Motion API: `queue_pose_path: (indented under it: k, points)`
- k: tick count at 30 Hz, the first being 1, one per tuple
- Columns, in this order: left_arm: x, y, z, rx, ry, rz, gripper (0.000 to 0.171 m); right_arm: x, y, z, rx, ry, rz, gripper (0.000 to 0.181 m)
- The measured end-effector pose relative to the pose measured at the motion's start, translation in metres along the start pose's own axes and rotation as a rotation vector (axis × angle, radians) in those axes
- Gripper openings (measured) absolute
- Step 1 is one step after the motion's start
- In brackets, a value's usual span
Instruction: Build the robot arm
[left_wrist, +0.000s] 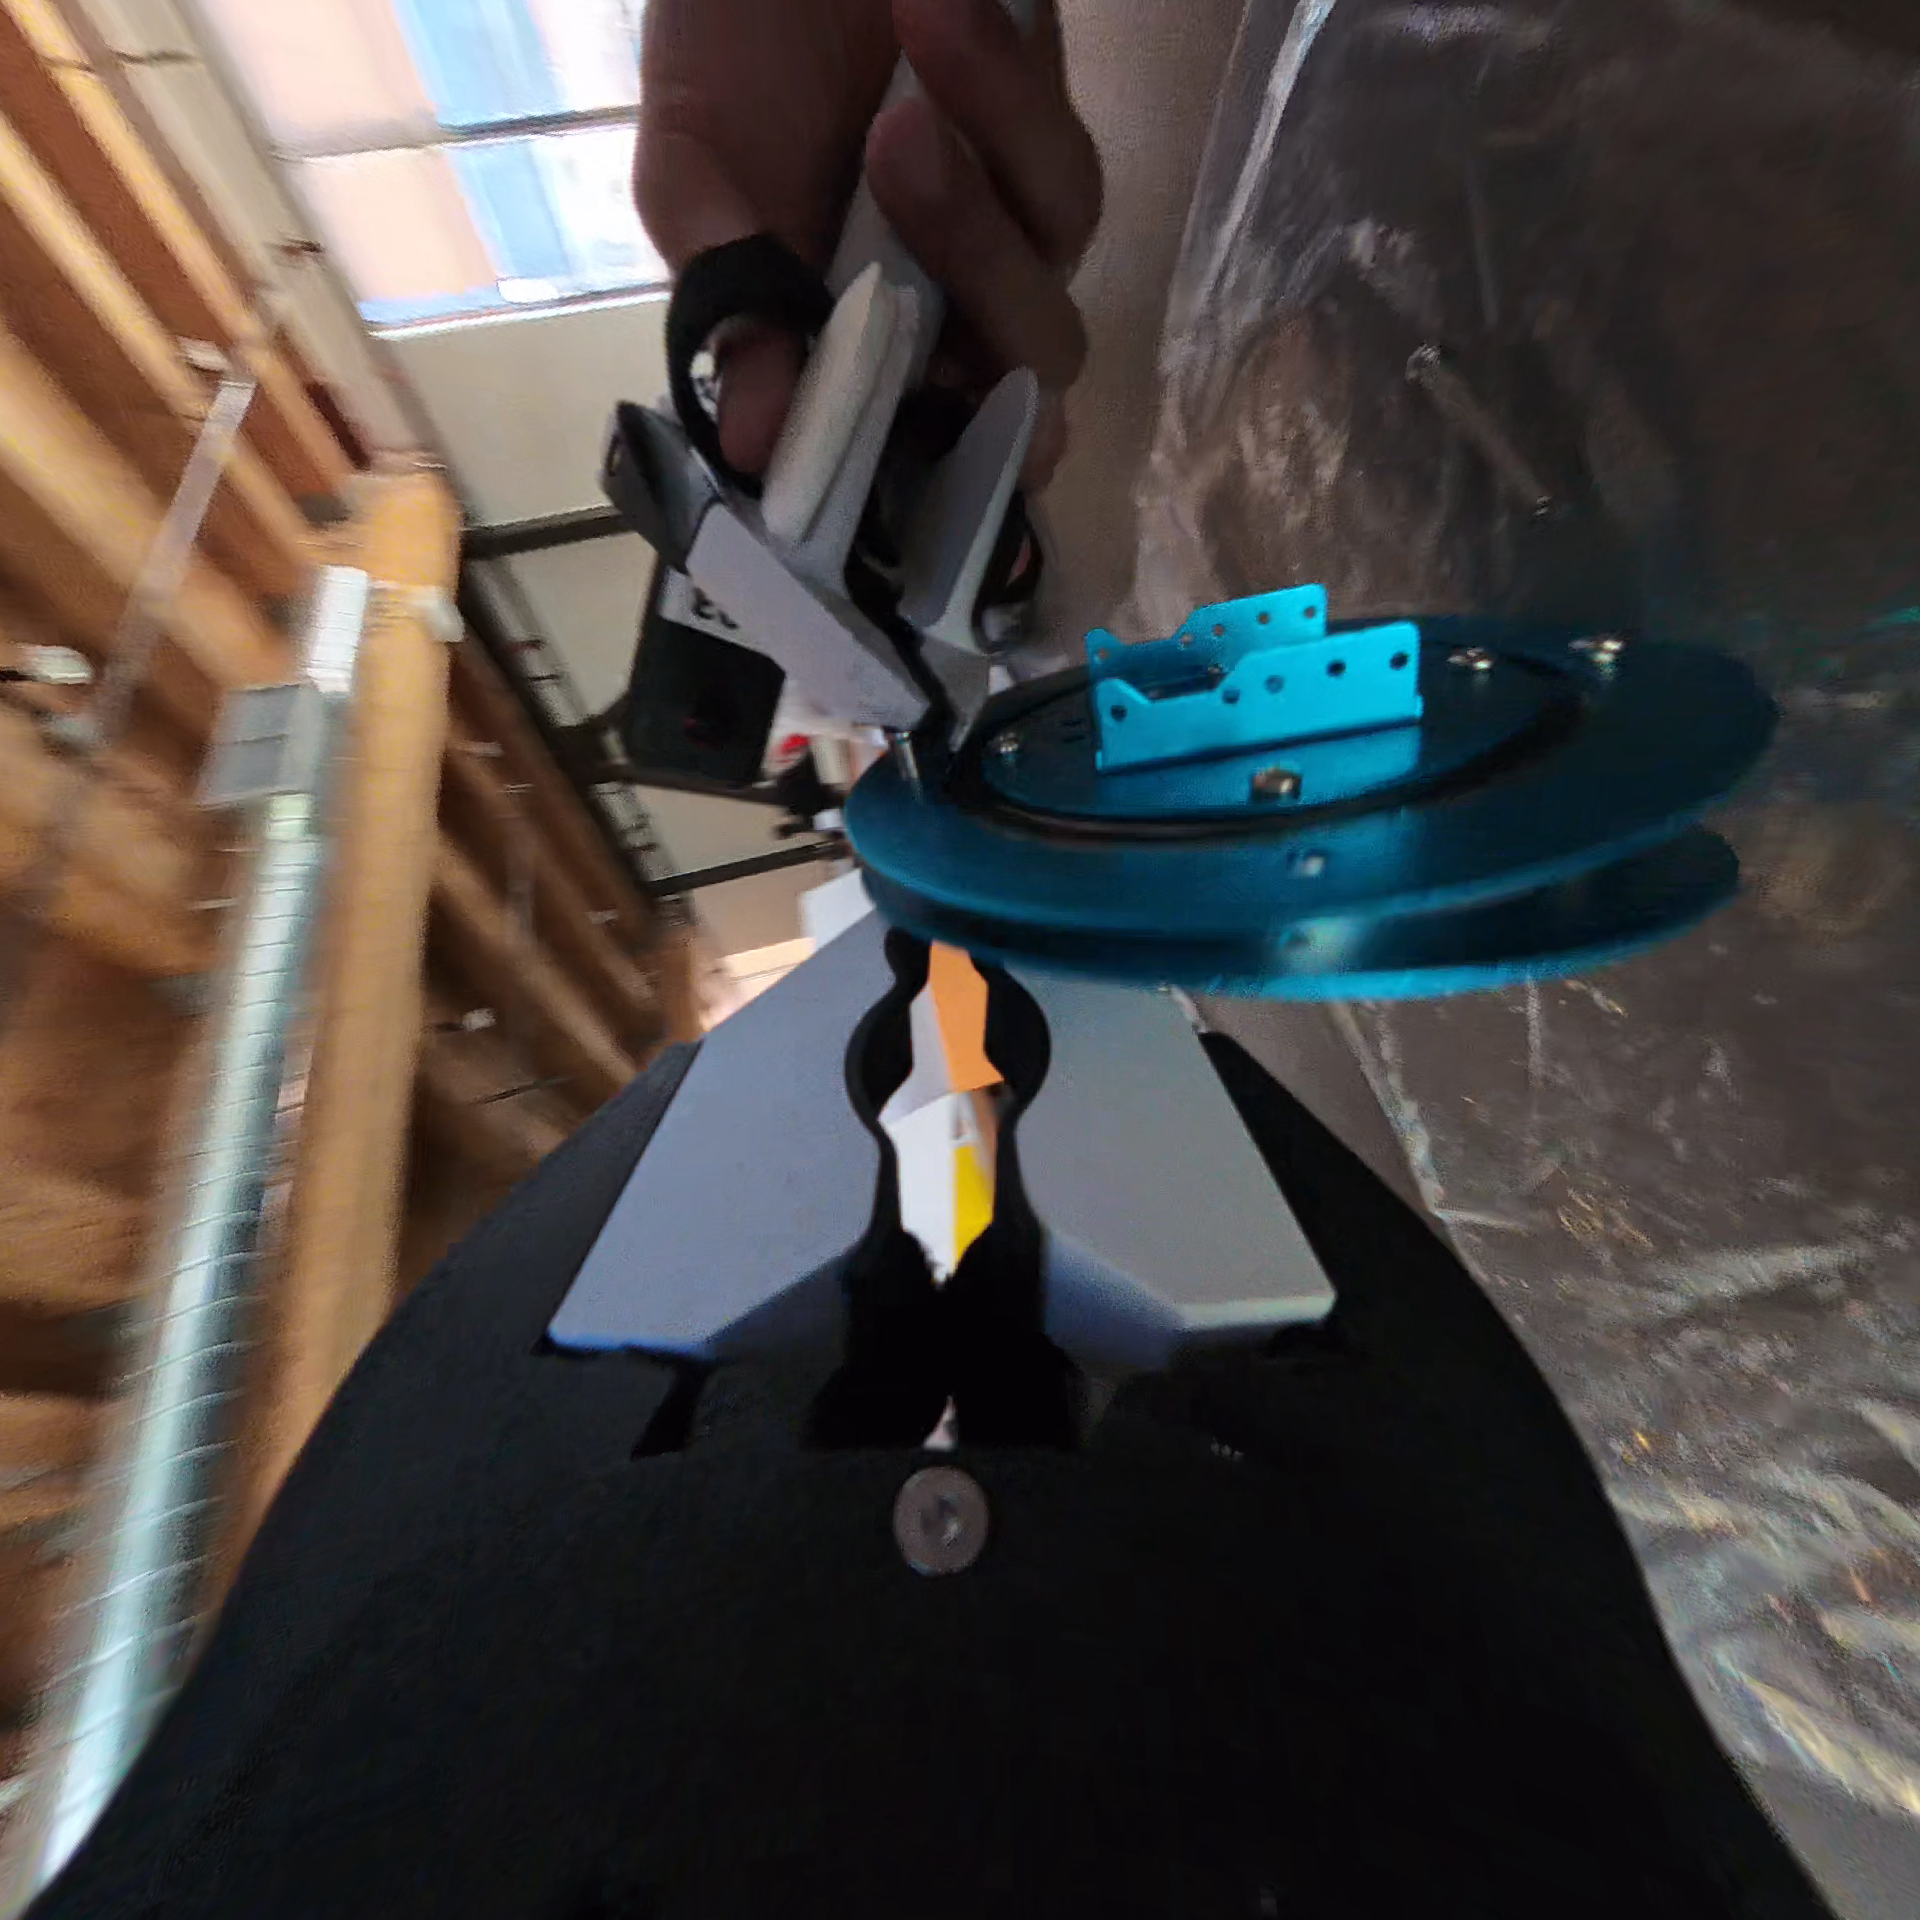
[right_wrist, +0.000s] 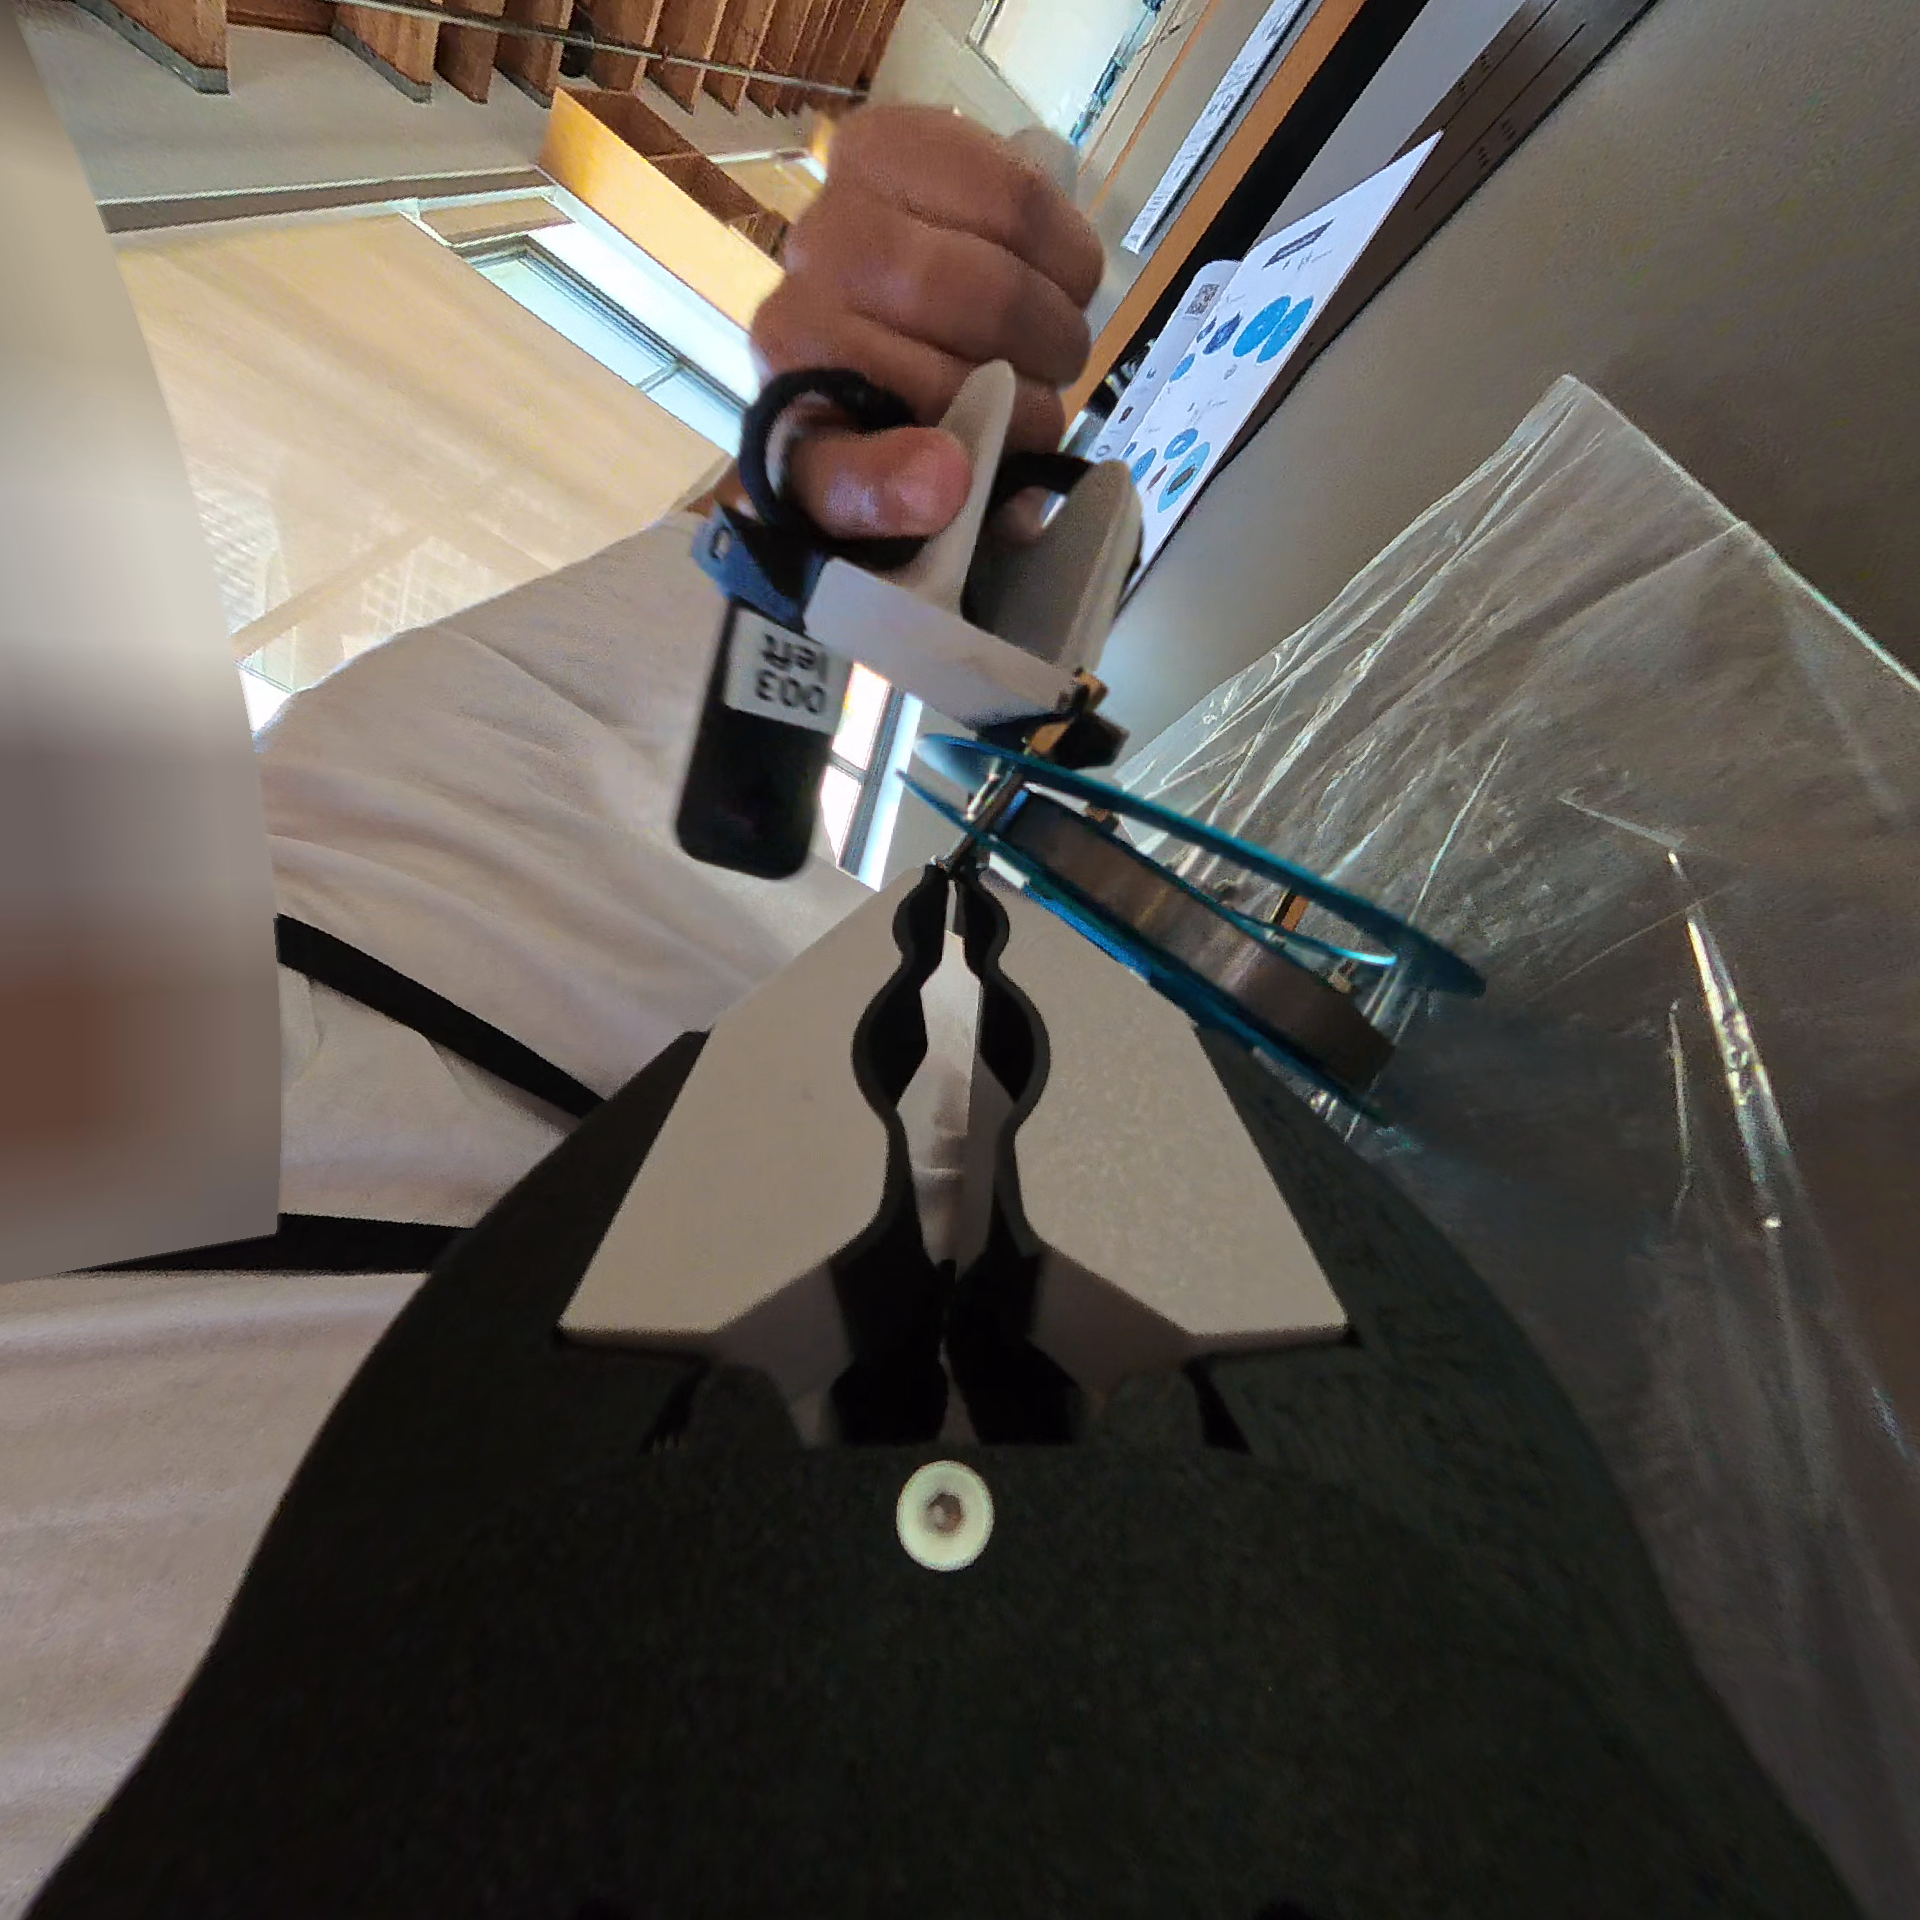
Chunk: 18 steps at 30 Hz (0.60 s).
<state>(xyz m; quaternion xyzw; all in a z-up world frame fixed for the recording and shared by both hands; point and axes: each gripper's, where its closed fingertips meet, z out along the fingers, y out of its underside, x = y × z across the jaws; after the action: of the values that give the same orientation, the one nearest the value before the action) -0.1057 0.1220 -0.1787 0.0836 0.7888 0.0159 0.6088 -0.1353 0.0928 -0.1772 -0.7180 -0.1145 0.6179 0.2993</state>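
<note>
A blue disc assembly (left_wrist: 1351, 883), two round blue plates with a dark ring between them, is held in the air. A light-blue drilled bracket (left_wrist: 1257, 696) stands on its top plate. My left gripper (left_wrist: 940, 951) is shut on the plates' near rim. My right gripper (left_wrist: 930, 727), held in a hand, pinches a small metal screw (left_wrist: 906, 750) at the top plate's edge. In the right wrist view my right gripper (right_wrist: 951, 883) is shut on that screw (right_wrist: 977, 816), the assembly (right_wrist: 1195, 935) shows edge-on, and my left gripper (right_wrist: 1070, 717) clamps its rim.
A crinkled clear plastic bag (left_wrist: 1558, 312) lies behind the assembly, also in the right wrist view (right_wrist: 1558, 727). A printed sheet with blue pictures (right_wrist: 1247, 332) stands beyond it. Wooden slats (left_wrist: 156, 520) fill the left. A person's white garment (right_wrist: 468, 779) is near. The grippers are tip to tip, or close to it.
</note>
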Motion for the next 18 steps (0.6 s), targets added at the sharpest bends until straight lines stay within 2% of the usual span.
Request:
queue_pose_path:
  k: [2,4,6,10,12,15,16,18]
  points:
    - [-0.002,-0.001,0.003,-0.015,-0.112,0.024,0.006,-0.001,0.001,0.001,-0.005,0.000,-0.006,0.001]
    - [-0.003,0.000,0.005,-0.024,-0.145,-0.027,0.006,0.001,0.001,0.000,0.003,0.010,-0.011,0.000]
    - [-0.003,0.001,0.004,-0.015,-0.126,-0.113,0.008,0.002,0.000,-0.002,0.004,0.022,-0.018,0.000]
    - [-0.009,0.013,-0.008,-0.020,-0.031,-0.351,0.027,0.007,-0.001,-0.005,-0.019,0.111,-0.113,0.000]
    - [-0.008,0.028,-0.015,-0.061,0.034,-0.550,0.021,0.012,-0.004,-0.007,-0.039,0.203,-0.219,0.000]
    - [-0.001,0.044,-0.028,-0.098,0.126,-0.988,0.016,0.016,-0.007,-0.009,-0.066,0.335,-0.368,0.000]
    - [0.001,0.044,-0.033,-0.084,0.156,-1.172,0.017,0.016,-0.007,-0.008,-0.069,0.358,-0.389,0.000]
    - [0.002,0.024,-0.042,0.032,0.285,-1.557,0.033,0.015,-0.006,-0.005,-0.063,0.382,-0.417,0.000]
